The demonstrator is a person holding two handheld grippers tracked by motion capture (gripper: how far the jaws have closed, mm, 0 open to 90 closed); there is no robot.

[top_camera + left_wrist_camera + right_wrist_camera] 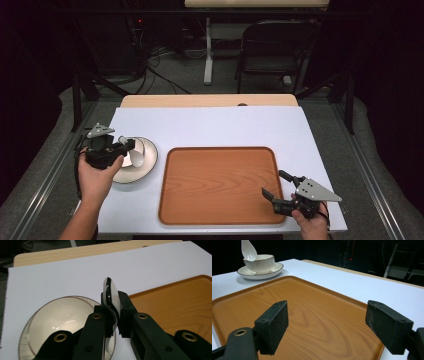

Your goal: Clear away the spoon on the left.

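Overhead and claw-mounted views of a white surface point(210, 127) carrying a wooden tray point(218, 185) and a set of white crockery. At the person's left, a saucer point(145, 162) with a thin dark rim line holds a bowl point(259, 263); in the right gripper view the bowl's outer wall shows fine vertical ribbing. The left claw point(113, 315) is clenched on the handle of a white ceramic spoon point(111, 293), held edge-on between its pads and raised over the bowl, with the spoon's scoop hanging just above the bowl's rim in the right gripper view. The left hand point(97, 177) grips this tool beside the saucer. The right claw point(325, 325) is released, its jaws spread wide and holding nothing, poised over the tray's near right corner; the right hand point(312, 225) holds it at the surface's near edge. The tray is bare, showing wood grain. No brand, label or legible writing appears on any item. A dark folding chair point(275, 47) stands beyond the surface.
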